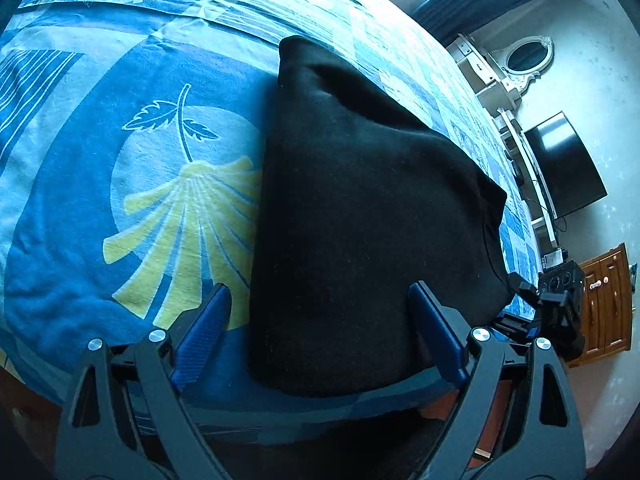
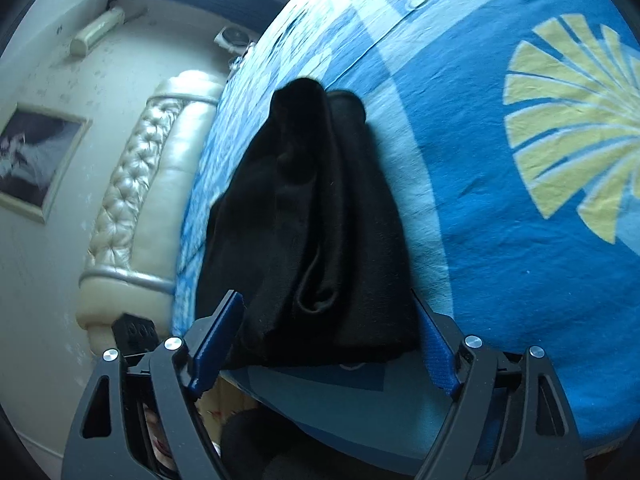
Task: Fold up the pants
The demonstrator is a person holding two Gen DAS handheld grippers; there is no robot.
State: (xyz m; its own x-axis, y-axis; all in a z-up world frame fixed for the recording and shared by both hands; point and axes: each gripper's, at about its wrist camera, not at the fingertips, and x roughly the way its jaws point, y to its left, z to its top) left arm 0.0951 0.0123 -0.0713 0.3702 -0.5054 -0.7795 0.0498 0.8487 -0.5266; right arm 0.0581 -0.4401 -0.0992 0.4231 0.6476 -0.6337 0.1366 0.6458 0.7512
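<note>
Black pants lie folded into a thick bundle on the blue patterned bedspread, close to the bed's near edge. My left gripper is open just above that edge, and the bundle's near end lies between its blue fingers without either pad pressing on it. From the other side, the pants show several stacked folds. My right gripper is open around their near end, its pads standing off the cloth. The right gripper's black body shows beside the bundle in the left wrist view.
The bedspread spreads wide past the pants. A padded cream headboard and a framed picture stand at one end. A dark TV screen, a white mirror dresser and a wooden cabinet line the wall beyond the bed.
</note>
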